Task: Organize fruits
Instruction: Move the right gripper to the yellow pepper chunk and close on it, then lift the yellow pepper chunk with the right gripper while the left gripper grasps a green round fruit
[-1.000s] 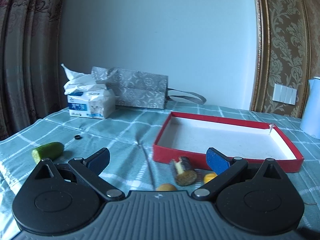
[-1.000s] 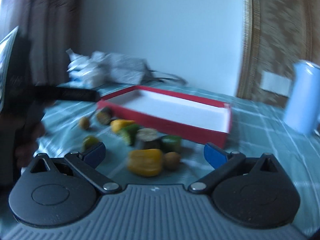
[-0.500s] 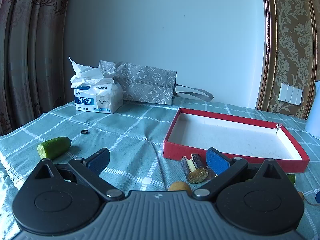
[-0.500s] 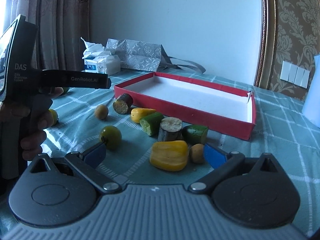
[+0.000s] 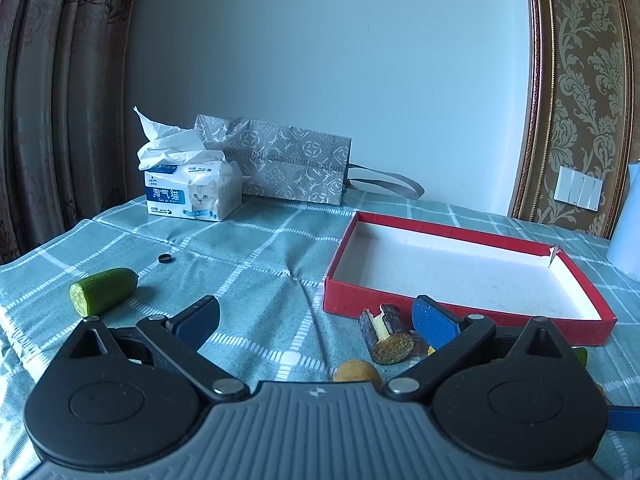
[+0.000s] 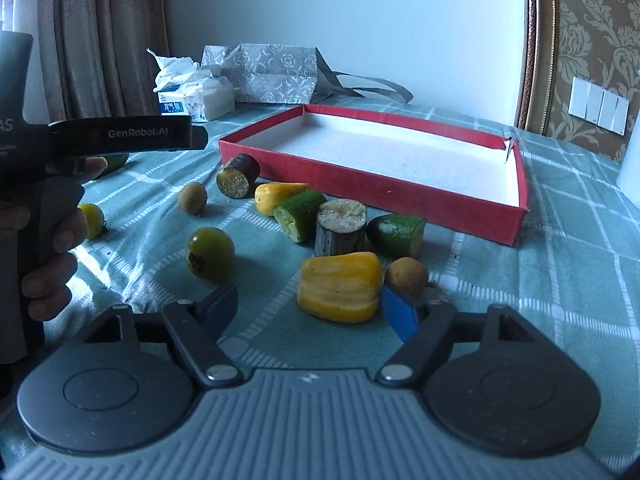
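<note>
A red tray [image 6: 372, 176] with a white floor stands empty on the checked cloth; it also shows in the left wrist view [image 5: 460, 312]. In front of it lie a yellow pepper piece [image 6: 340, 286], a small brown fruit [image 6: 406, 274], a bark-covered stump [image 6: 340, 226], two green cucumber pieces [image 6: 300, 210] [image 6: 398, 234], a green round fruit [image 6: 210, 252] and more. My right gripper [image 6: 308, 312] is open, just short of the yellow pepper piece. My left gripper [image 5: 316, 316] is open and empty near a dark stump [image 5: 386, 334]. A cucumber piece [image 5: 102, 290] lies at left.
A tissue pack [image 5: 192, 192] and a grey patterned bag [image 5: 288, 168] stand at the back by the wall. A small dark ring [image 5: 165, 258] lies on the cloth. A white jug [image 5: 626, 220] is at the right edge. The hand-held left gripper body [image 6: 120, 138] fills the right wrist view's left side.
The right gripper has steadied and moved closer to the yellow pepper piece, its fingers narrowing a little. The left view has shifted slightly left; nothing was picked up.
</note>
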A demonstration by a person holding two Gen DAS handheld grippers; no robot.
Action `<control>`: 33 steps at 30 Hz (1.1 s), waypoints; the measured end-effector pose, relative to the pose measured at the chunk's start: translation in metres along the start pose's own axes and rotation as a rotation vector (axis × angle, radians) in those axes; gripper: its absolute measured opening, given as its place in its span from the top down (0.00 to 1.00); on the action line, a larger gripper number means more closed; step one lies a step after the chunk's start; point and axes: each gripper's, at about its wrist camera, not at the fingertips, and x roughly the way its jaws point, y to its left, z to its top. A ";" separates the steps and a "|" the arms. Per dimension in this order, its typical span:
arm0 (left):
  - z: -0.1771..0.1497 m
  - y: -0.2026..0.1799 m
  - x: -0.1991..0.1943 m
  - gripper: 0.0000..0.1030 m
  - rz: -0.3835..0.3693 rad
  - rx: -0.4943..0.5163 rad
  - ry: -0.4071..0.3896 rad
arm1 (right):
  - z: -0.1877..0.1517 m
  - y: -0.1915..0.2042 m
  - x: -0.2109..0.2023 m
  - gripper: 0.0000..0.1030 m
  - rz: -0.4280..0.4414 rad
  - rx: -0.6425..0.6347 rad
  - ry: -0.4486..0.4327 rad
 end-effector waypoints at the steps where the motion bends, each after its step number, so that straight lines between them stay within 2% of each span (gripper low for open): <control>1: 0.000 0.000 0.000 0.00 0.001 0.000 0.000 | 0.001 0.000 0.002 0.26 -0.003 -0.001 0.003; 5: 0.000 0.000 0.001 0.00 0.000 0.000 0.004 | 0.007 -0.001 0.011 0.27 -0.027 -0.005 0.016; 7: 0.000 0.000 0.002 0.00 -0.004 -0.002 0.009 | 0.008 -0.001 0.015 0.44 -0.039 0.000 0.030; 9: 0.000 0.000 0.003 0.00 -0.006 -0.002 0.016 | 0.009 -0.003 0.017 0.54 -0.068 0.005 0.029; 15: -0.001 0.000 0.003 0.00 -0.016 0.000 0.024 | 0.006 -0.009 0.011 0.54 -0.042 0.040 -0.003; 19: -0.002 0.000 -0.005 0.00 -0.033 0.005 0.010 | 0.007 -0.021 -0.010 0.54 -0.010 0.097 -0.120; 23: -0.009 -0.007 -0.016 0.00 -0.048 0.066 0.011 | 0.009 -0.037 -0.025 0.54 -0.039 0.165 -0.216; 27: -0.015 -0.013 -0.023 0.00 -0.038 0.095 0.040 | 0.009 -0.054 -0.029 0.54 -0.064 0.226 -0.240; 33: -0.026 -0.020 -0.035 0.00 -0.032 0.133 0.064 | 0.008 -0.061 -0.033 0.54 -0.084 0.242 -0.260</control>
